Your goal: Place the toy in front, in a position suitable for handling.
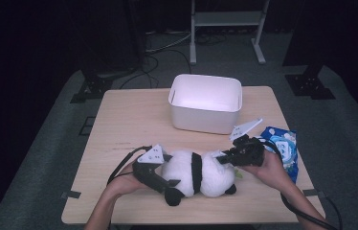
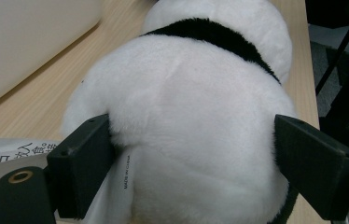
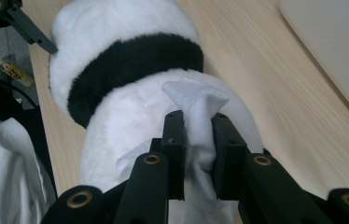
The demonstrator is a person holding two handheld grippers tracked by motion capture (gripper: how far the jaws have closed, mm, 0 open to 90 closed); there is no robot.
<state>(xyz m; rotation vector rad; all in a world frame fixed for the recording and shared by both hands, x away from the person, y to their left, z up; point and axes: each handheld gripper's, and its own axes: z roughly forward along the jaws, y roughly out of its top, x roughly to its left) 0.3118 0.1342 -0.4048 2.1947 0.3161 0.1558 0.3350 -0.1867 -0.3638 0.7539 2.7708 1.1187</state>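
plush panda lying on the worktop before a white bin, left tool clamped around its body, right tool pinching what looks like a white wipe against it

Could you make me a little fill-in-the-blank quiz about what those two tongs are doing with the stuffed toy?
1. The left tongs clamp a plush ____ lying on the table.
2. The right tongs pinch a white ____ against the toy.
3. Behind the toy stands a white ____, nothing showing inside it.
4. The blue packet lies by the person's ____ hand.

Missing words: panda; wipe; bin; right
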